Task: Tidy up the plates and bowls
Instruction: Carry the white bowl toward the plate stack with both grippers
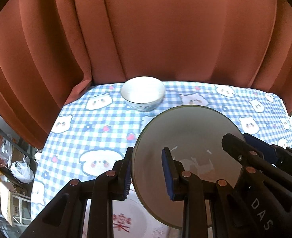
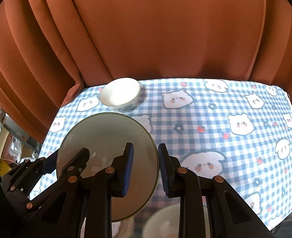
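Both grippers, left [image 1: 149, 171] and right [image 2: 146, 169], are clamping opposite rims of one plate [image 1: 187, 134], which I am holding above the table [image 1: 98, 130]. Glazed, stiff, probably slippery and breakable; rim grips suit it. Bowl [image 1: 143, 93] sits beyond.

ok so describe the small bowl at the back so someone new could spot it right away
Start at the blue checked tablecloth with cartoon animal faces, then look to its far edge, beside the rust-orange curtain. The small bowl sits there alone: white inside, blue pattern outside, resting on the cloth, unlike the big plain bowl held up nearer the camera.
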